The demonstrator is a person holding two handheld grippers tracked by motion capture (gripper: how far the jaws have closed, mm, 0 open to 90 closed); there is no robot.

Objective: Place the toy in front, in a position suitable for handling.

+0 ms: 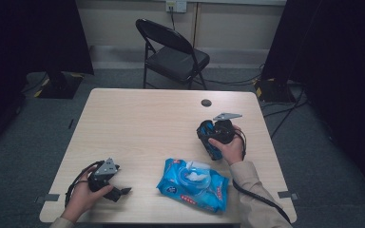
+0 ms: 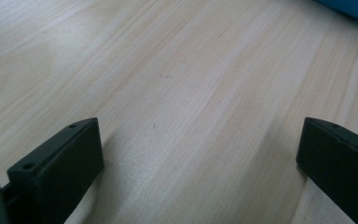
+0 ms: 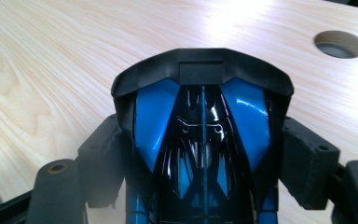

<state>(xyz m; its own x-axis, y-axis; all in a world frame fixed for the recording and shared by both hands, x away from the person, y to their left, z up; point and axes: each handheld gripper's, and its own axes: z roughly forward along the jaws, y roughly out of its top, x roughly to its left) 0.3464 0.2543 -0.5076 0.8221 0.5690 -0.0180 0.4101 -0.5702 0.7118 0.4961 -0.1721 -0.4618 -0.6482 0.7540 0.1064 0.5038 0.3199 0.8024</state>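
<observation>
Right tongs (image 3: 200,158) clamped on blue-black toy car (image 3: 200,121), car between jaws, above desk (image 1: 138,123). Left tongs (image 2: 200,163) apart, nothing between, resting on desk. Blue wipes pack (image 1: 193,184) between both tongs.

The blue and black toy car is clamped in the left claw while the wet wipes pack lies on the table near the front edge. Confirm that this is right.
Not quite: the blue and black toy car sits clamped in the right claw, not the left, as the right gripper view shows. The left claw stands open over bare table. The wet wipes pack does lie on the table near the front edge.
</observation>
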